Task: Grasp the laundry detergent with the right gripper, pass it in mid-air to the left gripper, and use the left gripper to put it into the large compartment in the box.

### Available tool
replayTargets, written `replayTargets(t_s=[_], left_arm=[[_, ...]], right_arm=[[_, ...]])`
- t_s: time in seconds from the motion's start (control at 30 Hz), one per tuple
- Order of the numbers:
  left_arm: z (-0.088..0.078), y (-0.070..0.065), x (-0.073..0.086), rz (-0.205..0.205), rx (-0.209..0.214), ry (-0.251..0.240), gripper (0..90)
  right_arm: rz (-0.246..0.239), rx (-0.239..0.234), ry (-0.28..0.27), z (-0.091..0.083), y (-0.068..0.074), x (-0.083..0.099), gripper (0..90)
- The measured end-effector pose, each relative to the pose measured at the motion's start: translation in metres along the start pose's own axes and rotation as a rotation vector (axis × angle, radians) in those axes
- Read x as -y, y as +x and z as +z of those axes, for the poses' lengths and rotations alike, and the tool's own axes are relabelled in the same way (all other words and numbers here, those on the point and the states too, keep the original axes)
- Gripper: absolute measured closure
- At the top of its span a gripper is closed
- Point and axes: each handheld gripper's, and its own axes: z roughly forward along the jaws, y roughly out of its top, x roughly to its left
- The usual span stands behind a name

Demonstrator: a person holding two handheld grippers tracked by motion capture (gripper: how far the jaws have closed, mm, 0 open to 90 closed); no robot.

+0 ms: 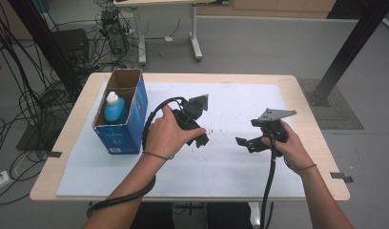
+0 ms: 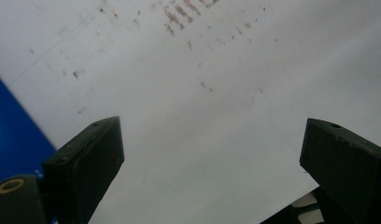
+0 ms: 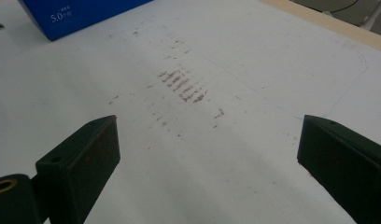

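Blue box [image 1: 122, 121], open-topped, at desk [image 1: 297, 95] left; side reads "5.0" [image 3: 58, 17], other print too small. Blue bottle [image 1: 114, 109] upright inside. Left gripper [image 1: 200, 138] just beside box, wide open, empty. Right gripper [image 1: 244, 142] well apart, wide open, empty.

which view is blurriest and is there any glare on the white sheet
Left gripper view is softest: the fingers and the reddish marks smear, and a pale glare band crosses the white sheet. Right gripper view is sharper, the marks legible. High view is evenly lit, shadows faint under both grippers.
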Motion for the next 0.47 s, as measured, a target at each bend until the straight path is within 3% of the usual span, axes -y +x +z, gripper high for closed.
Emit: replayTargets(t_s=[0.07,0.2,0.47], left_arm=[[0.012,-0.004,0.001,-0.004,0.011,0.008,6.8],[0.022,-0.005,0.0,0.007,0.026,0.026,6.9],[0.031,-0.008,0.002,-0.001,0.043,0.016,6.9]], right_arm=[[0.003,0.011,0.002,0.0,-0.001,-0.001,5.8],[0.004,0.018,0.011,0.0,-0.002,-0.002,5.7],[0.013,0.027,0.014,0.0,-0.002,-0.001,5.8]])
